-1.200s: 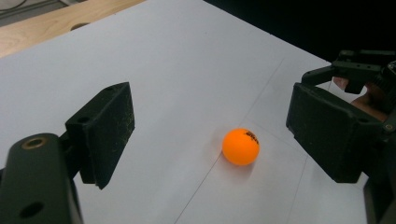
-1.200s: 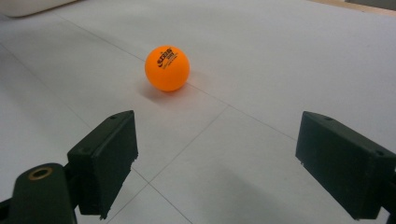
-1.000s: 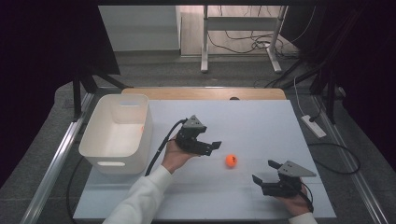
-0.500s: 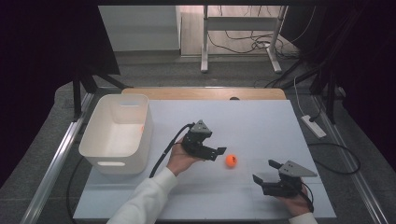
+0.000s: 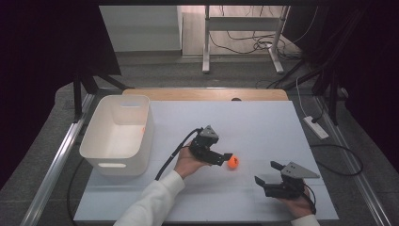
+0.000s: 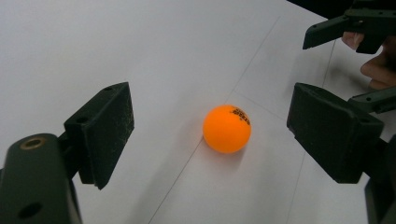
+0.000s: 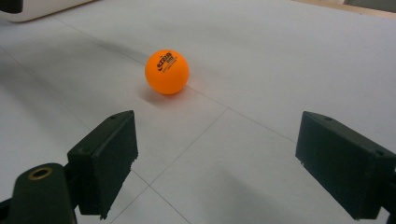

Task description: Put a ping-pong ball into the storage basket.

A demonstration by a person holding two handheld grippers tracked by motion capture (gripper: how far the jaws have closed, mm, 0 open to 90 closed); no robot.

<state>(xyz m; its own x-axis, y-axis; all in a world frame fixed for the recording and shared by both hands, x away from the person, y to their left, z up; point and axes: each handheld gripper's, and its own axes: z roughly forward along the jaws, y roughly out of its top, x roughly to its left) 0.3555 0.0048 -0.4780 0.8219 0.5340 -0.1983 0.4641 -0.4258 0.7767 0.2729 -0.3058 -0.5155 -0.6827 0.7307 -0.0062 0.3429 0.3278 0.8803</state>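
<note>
An orange ping-pong ball (image 5: pixel 233 162) (image 6: pixel 227 129) (image 7: pixel 167 72) lies on the white table top (image 5: pixel 254 127), near its middle. My left gripper (image 5: pixel 225 159) (image 6: pixel 210 135) is right beside the ball, its jaws open and wide apart; in the left gripper view the ball lies just ahead of them, untouched. My right gripper (image 5: pixel 266 173) (image 7: pixel 215 163) rests low at the front right, open and holding nothing, pointing toward the ball, which lies some way beyond its jaws. The right gripper's black jaws also show at the top right of the left gripper view.
A white plastic bin (image 5: pixel 117 134) stands at the left of the table. A wooden strip (image 5: pixel 207 94) runs along the far edge. A power strip (image 5: pixel 316 127) and cables lie off the right side. Metal rails flank the table.
My left gripper has moved right and down, closing in on the ball until its jaws reach it. The ball and the right gripper have stayed put.
</note>
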